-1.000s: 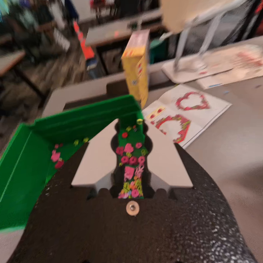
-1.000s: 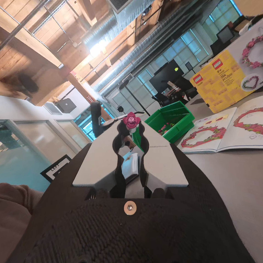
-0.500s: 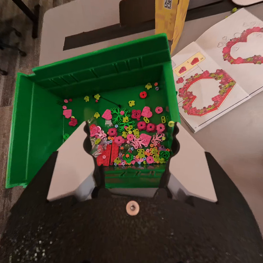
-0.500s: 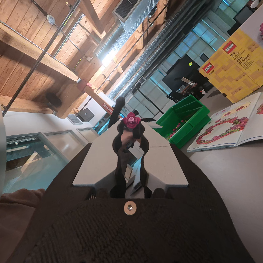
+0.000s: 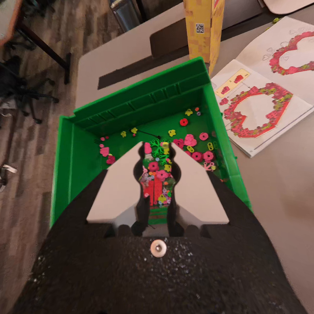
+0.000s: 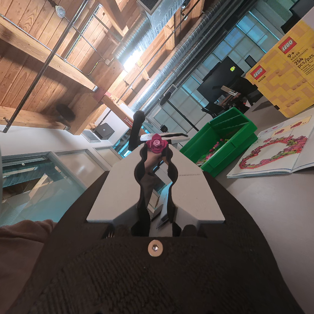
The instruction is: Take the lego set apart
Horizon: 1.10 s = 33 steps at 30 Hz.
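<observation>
Right tongs (image 6: 156,147) pinch a magenta flower piece (image 6: 156,144) at the tips, held high, well apart from the green bin (image 6: 219,149). Left tongs (image 5: 157,147) hang over the bin, nearly pressed together (yellow bit at the tip, grip unclear). Best carry the flower low over the bin's loose pieces (image 5: 195,153) before releasing.

The left gripper (image 5: 157,146), spread wide half a second ago, has been narrowed over the green bin (image 5: 68,153); a yellow-green piece (image 5: 165,145) is seen at its fingertips.
</observation>
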Each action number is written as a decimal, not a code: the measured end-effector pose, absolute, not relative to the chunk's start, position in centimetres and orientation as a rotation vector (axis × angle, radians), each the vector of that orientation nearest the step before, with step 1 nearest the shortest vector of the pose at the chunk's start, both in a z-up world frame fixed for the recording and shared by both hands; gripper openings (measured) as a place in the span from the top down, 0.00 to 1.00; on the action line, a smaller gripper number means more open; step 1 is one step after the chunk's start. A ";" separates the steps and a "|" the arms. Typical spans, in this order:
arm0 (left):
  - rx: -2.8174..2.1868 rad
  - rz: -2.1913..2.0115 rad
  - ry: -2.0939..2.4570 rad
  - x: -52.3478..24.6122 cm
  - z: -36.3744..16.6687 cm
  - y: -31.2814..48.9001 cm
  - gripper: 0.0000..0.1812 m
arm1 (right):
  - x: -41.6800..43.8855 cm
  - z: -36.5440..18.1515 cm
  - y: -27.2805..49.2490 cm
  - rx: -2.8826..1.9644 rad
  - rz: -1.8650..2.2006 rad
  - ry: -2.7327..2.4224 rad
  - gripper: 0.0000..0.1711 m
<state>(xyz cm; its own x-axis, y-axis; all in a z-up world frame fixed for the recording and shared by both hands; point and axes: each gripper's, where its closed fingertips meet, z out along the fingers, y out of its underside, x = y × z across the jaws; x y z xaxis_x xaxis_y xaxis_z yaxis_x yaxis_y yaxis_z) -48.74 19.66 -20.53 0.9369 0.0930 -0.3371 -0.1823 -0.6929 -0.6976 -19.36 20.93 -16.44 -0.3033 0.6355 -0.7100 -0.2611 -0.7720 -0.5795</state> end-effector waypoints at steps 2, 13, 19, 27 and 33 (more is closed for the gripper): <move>-2.258 0.515 0.125 -49.1 -20.0 19.7 0.78 | -19.4 -16.5 20.9 -1.384 2.097 -0.491 0.88; -2.337 0.151 0.496 -48.6 -18.7 18.5 0.63 | -19.5 -16.5 20.7 -1.382 2.107 -0.499 0.88; -2.441 -0.720 -0.229 -49.9 -16.6 19.8 0.61 | -19.5 -16.3 20.5 -1.380 2.105 -0.512 0.88; -2.817 -0.810 -0.648 -50.9 -19.9 17.4 0.52 | -19.6 -16.3 20.3 -1.383 2.102 -0.529 0.88; -2.888 -0.557 -0.533 -51.3 -20.9 18.1 0.54 | -19.6 -16.2 20.1 -1.378 2.104 -0.535 0.88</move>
<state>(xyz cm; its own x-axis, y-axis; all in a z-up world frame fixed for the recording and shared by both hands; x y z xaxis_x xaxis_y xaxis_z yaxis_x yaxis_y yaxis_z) -51.30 18.09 -20.93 0.8677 0.3145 0.3849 0.3709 -0.9252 -0.0802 -19.60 20.12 -16.17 -0.3129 0.6474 -0.6949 -0.2366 -0.7617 -0.6031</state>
